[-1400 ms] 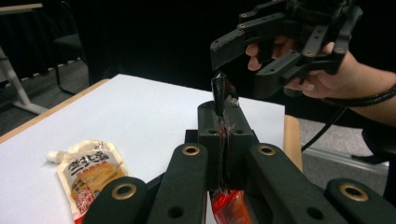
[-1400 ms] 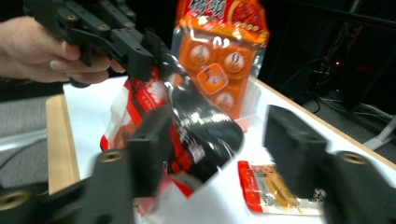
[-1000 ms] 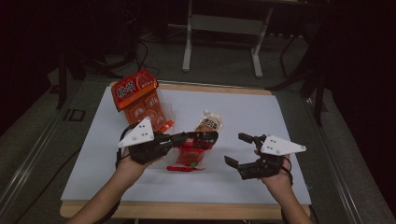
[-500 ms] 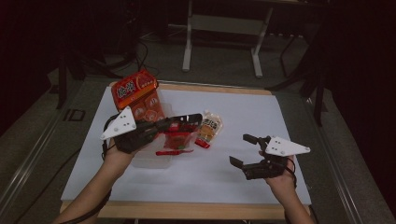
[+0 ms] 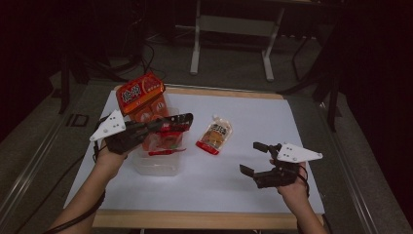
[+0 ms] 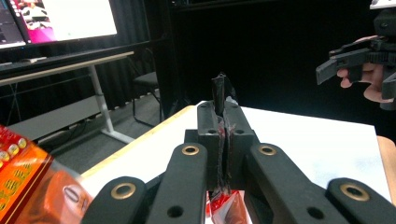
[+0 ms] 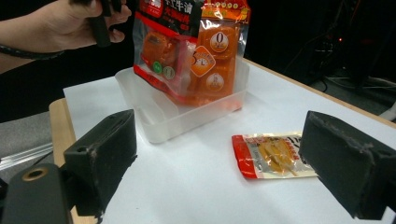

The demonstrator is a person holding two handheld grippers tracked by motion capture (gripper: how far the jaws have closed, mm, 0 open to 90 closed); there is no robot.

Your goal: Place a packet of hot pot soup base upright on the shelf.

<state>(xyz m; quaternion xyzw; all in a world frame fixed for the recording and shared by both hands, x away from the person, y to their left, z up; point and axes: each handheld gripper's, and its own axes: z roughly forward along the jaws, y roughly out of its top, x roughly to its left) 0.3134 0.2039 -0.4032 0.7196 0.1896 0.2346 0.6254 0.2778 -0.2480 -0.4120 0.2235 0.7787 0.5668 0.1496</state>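
While the desk [image 5: 243, 195] carries everything on its white top, a clear plastic bin [image 5: 158, 165] sits near the left edge. A large orange snack bag [image 5: 141, 95] stands in the bin's far end. The left gripper [image 5: 182, 122] is clamped on the top of a red snack pouch [image 5: 168, 139], held over the bin. The right gripper [image 5: 253, 158] hangs near the right front corner, jaws wide apart, gripping nothing. A small sachet [image 5: 215, 138] lies flat mid-desk.
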